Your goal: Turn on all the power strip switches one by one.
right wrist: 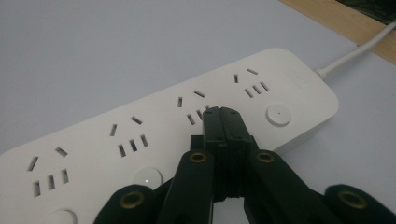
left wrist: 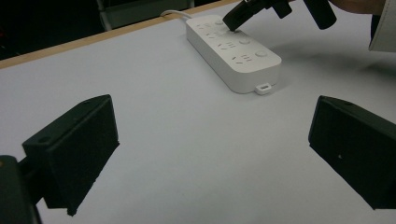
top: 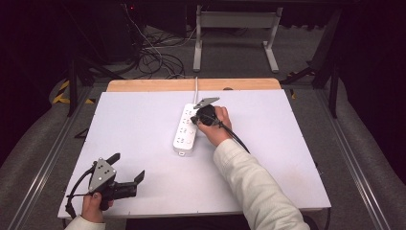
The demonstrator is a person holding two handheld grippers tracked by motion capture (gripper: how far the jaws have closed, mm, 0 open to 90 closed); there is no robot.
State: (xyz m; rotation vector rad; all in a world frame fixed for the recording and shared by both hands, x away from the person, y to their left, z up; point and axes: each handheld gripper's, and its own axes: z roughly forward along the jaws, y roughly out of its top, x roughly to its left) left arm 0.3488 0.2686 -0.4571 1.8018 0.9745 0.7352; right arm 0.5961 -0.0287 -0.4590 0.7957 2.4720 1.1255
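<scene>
High view: the power strip [top: 185,130] lies mid-table, its long axis running near edge to far edge; the right gripper [top: 197,118] is on it, the left gripper [top: 128,168] well apart by the near left corner.

Left gripper view: its fingers [left wrist: 74,149] stand spread, empty.

Right gripper view: fingers [right wrist: 224,135] pressed together, tips over the strip's top, between two round buttons [right wrist: 278,115].

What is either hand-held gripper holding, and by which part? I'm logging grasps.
Nothing. The right hand-held gripper is shut with nothing between its jaws, tips over the power strip. The left hand-held gripper is open.
</scene>
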